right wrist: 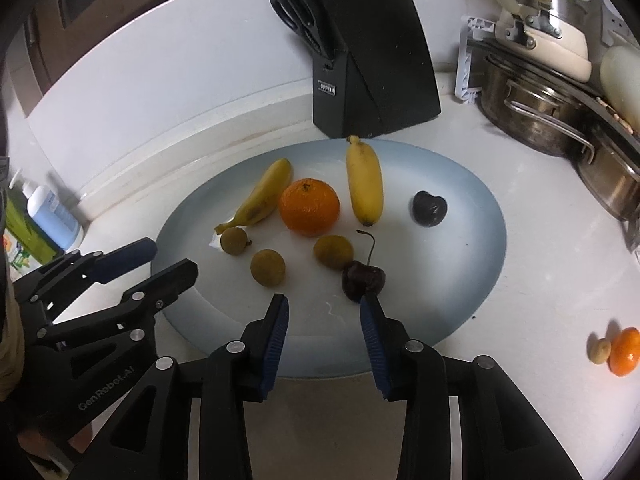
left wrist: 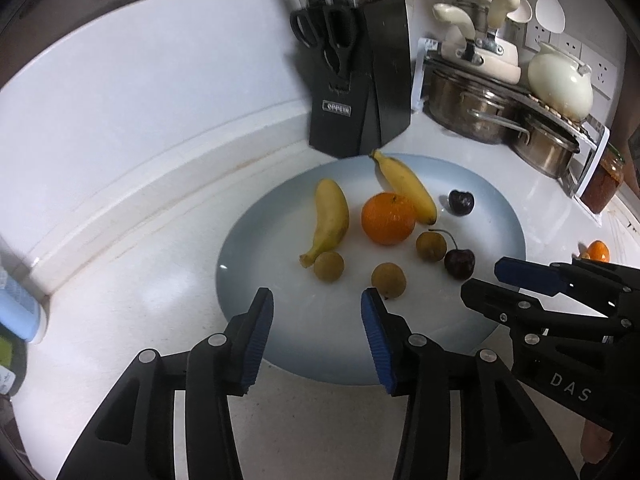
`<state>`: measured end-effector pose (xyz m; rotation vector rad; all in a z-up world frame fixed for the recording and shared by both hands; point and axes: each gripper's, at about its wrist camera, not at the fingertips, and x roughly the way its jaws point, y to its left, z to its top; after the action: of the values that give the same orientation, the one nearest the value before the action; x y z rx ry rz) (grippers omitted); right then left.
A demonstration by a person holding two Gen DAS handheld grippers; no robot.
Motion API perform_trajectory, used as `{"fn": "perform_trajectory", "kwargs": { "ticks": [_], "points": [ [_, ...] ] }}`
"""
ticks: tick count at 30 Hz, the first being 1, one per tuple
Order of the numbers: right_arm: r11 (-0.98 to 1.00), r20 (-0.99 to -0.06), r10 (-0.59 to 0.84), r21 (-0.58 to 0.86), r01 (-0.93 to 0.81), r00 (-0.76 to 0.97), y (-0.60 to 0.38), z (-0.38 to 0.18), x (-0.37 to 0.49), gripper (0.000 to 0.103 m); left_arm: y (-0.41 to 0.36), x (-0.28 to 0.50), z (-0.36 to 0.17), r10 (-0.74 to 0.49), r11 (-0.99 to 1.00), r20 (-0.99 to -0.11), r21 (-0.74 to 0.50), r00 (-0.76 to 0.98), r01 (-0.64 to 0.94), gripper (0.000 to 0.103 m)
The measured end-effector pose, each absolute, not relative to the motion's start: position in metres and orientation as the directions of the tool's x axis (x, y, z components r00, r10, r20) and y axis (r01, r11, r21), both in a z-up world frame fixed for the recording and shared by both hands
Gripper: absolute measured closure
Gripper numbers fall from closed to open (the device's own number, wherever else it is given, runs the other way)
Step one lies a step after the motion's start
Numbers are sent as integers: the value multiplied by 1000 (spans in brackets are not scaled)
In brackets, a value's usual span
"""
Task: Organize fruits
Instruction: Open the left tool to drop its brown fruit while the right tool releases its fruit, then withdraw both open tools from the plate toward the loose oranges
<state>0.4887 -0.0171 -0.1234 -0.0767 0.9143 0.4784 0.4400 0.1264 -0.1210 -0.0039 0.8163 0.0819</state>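
Fruits sit on a pale blue plate (right wrist: 460,288) on the white bench (right wrist: 520,320): two bananas (right wrist: 364,180), one orange (right wrist: 309,207), three small brown round fruits (right wrist: 267,267), a stemmed cherry (right wrist: 363,280) and a dark plum-like fruit (right wrist: 429,208). Off the plate, near right: another orange (right wrist: 625,351) touching a small pale fruit (right wrist: 599,351). Left gripper (left wrist: 316,336) and right gripper (right wrist: 324,338) hover at the plate's near rim, fingers narrowly parted, holding nothing. Judged: between placements. Next move likely calls for the right gripper to swing right, widen, and fetch the stray orange.
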Motion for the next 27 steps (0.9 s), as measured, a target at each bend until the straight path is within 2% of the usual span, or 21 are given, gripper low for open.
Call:
{"fn": "perform_trajectory", "kwargs": {
  "ticks": [9, 23, 27],
  "points": [
    [898, -735, 380, 145, -416, 562, -37, -98, 473, 64, 117, 422, -91, 124, 991, -689, 47, 714, -126, 49],
    [922, -668, 352, 128, -365, 655, -84, -59, 446, 64, 76, 397, -54, 133, 991, -615, 69, 778, -114, 43],
    [932, -649, 332, 117, -342, 685, -101, -50, 438, 57, 60, 393, -45, 116, 993, -595, 73, 795, -90, 42]
  ]
}}
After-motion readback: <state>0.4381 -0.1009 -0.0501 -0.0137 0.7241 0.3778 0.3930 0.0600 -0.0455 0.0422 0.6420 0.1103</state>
